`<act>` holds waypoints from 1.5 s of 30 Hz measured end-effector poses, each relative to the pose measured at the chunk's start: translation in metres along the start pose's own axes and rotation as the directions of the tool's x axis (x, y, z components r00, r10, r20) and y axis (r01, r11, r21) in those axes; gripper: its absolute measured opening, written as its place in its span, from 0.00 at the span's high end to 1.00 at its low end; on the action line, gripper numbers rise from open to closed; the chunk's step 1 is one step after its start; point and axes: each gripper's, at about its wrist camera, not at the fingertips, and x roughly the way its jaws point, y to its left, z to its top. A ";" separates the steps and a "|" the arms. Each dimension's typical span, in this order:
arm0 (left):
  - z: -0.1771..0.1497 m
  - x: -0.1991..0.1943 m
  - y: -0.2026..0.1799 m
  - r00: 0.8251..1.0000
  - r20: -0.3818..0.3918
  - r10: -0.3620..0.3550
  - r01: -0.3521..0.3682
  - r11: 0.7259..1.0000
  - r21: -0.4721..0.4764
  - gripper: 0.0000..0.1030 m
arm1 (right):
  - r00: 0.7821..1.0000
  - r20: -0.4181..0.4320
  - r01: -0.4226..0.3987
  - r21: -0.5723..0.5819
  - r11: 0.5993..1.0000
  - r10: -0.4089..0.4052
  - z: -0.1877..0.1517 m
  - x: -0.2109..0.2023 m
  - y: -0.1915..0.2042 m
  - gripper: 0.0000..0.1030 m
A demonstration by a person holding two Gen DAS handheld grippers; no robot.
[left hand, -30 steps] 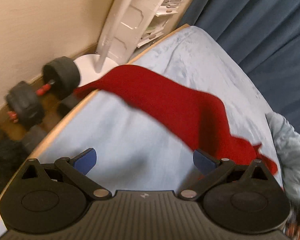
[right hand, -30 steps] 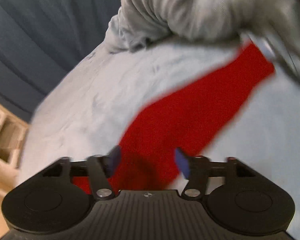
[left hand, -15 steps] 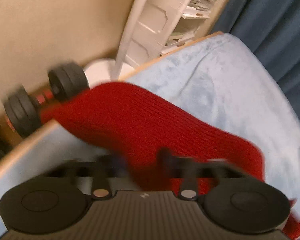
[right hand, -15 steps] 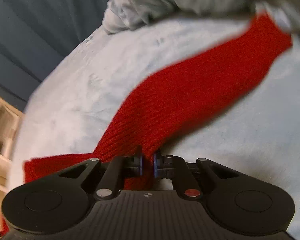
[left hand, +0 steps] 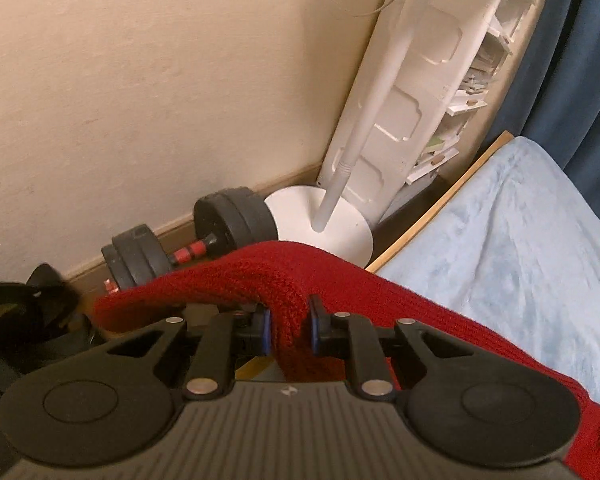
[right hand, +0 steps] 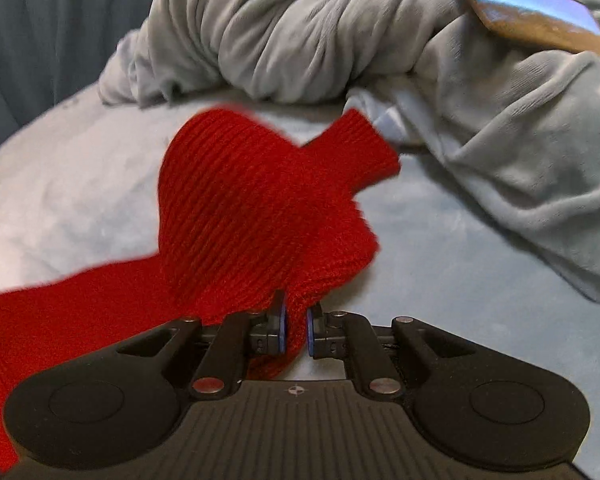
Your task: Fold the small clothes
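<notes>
A long red knitted garment point(left hand: 440, 320) lies across a light blue bed cover point(left hand: 520, 240). My left gripper point(left hand: 288, 330) is shut on one end of it near the bed's wooden edge, and the knit bunches over the blue pads. In the right wrist view my right gripper point(right hand: 296, 330) is shut on the red garment point(right hand: 240, 208) too. The cloth rises from the pads in a hump, and its free end sticks out toward a grey pile.
A crumpled grey blanket point(right hand: 380, 28) with a phone point(right hand: 536, 4) on it lies beyond the right gripper. Beside the bed stand a dumbbell point(left hand: 188, 240), a white fan base point(left hand: 328, 224) with pole, and a white shelf point(left hand: 420, 100). Dark blue curtains point(left hand: 572, 60) hang behind.
Both grippers were open above the red garment, then closed on it. The left one has lifted its end toward the bed edge. The right one has raised its part into a hump.
</notes>
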 end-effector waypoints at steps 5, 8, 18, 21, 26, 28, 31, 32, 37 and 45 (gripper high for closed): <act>0.012 -0.014 0.001 0.996 0.057 -0.066 0.067 0.998 -0.020 0.81 | 0.999 -0.001 -0.037 0.010 0.999 0.038 0.009 0.000 -0.012 0.89; 0.008 -0.001 -0.006 0.998 -0.013 -0.058 0.058 0.997 0.057 0.70 | 0.998 -0.067 0.014 -0.003 1.000 -0.014 0.010 0.009 -0.013 0.54; -0.016 -0.011 0.054 0.970 -0.082 -0.229 0.215 0.965 -0.152 0.07 | 0.985 -0.151 -0.095 -0.034 0.995 0.089 -0.042 -0.086 -0.026 0.41; -0.019 0.003 0.059 0.957 -0.131 -0.260 0.219 0.940 -0.262 0.07 | 0.974 -0.198 -0.125 -0.055 0.991 0.111 -0.068 -0.109 -0.026 0.41; -0.012 0.032 0.043 0.959 -0.167 -0.227 0.153 0.917 -0.369 0.26 | 0.953 -0.271 -0.157 -0.065 0.985 0.134 -0.092 -0.125 -0.021 0.41; -0.005 0.031 0.033 0.977 -0.149 -0.152 0.095 0.938 -0.333 0.85 | 0.958 -0.258 -0.158 -0.101 0.982 0.127 -0.093 -0.129 -0.017 0.41; 0.008 0.007 0.014 0.992 -0.064 -0.109 0.087 0.957 -0.278 0.85 | 0.965 -0.225 -0.167 -0.145 0.975 0.132 -0.087 -0.134 -0.013 0.41; 0.012 -0.014 -0.004 0.994 0.006 -0.110 0.108 0.972 -0.208 0.85 | 0.966 -0.216 -0.177 -0.152 0.972 0.142 -0.085 -0.134 -0.013 0.41; -0.035 -0.138 -0.143 0.876 0.184 -0.447 0.354 0.852 0.385 0.86 | 0.965 -0.195 -0.213 -0.197 0.957 0.175 -0.087 -0.141 -0.007 0.41; -0.269 -0.181 -0.168 0.824 -0.177 -0.539 0.391 0.313 0.866 0.01 | 0.954 -0.226 -0.240 -0.174 0.955 0.198 -0.085 -0.139 -0.018 0.41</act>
